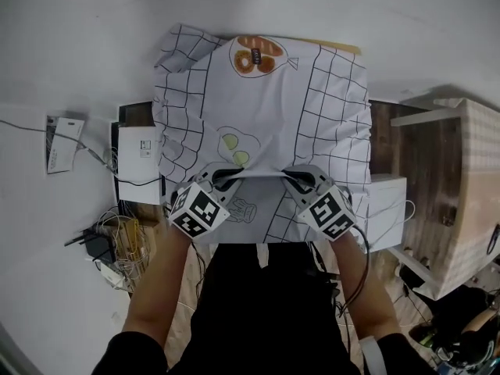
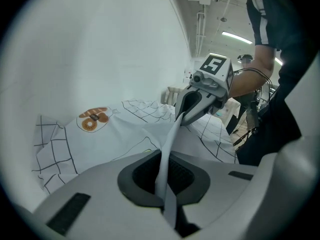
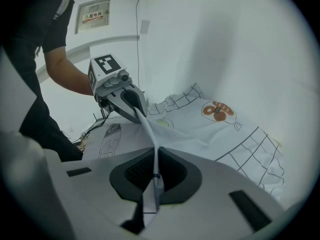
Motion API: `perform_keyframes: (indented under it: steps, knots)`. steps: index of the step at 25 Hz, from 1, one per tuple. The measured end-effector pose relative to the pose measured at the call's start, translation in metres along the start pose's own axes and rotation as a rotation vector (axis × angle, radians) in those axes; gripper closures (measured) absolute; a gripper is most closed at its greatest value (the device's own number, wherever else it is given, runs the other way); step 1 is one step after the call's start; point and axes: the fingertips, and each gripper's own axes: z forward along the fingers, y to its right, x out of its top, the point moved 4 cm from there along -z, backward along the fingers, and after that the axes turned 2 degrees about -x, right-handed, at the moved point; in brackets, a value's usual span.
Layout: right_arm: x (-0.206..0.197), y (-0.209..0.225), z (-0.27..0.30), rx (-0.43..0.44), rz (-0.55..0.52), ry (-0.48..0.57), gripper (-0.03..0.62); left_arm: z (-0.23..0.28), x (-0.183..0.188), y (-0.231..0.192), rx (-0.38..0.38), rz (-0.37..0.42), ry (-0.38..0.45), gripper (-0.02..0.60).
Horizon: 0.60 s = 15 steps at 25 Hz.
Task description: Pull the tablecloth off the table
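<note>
A white tablecloth (image 1: 262, 104) with a black grid border and food drawings covers the small table; a bread and doughnut print (image 1: 255, 55) lies at its far end. My left gripper (image 1: 221, 180) is shut on a pinched fold of the cloth (image 2: 167, 156) near the front edge. My right gripper (image 1: 294, 178) is shut on the same raised ridge of the tablecloth (image 3: 152, 159) a little to the right. The cloth is lifted into a taut crease between the two grippers. Each gripper view shows the other gripper, the right one (image 2: 186, 113) and the left one (image 3: 134, 104), clamped on the fold.
A wooden table edge (image 1: 340, 48) shows at the far right corner. A white box (image 1: 139, 151) and tangled cables (image 1: 117, 244) lie on the floor at left. A checked-cloth stand (image 1: 469, 186) and a white box (image 1: 388, 201) stand at right. The person's arms and dark clothing fill the bottom.
</note>
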Motion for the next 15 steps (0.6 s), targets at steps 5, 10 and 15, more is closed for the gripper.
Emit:
perform_keyframes:
  steps: [5,10,15]
  knots:
    - [0.016,-0.003,-0.014,-0.013,-0.014,0.011,0.569,-0.017,0.014,0.002,0.013,-0.011,0.037,0.566]
    - [0.034,-0.008,-0.03,-0.029,-0.003,0.048,0.57,-0.034,0.029,0.006,0.027,-0.006,0.066,0.566]
    - [0.052,0.002,-0.047,-0.072,-0.009,0.09,0.569,-0.044,0.052,0.0,0.062,-0.04,0.112,0.566]
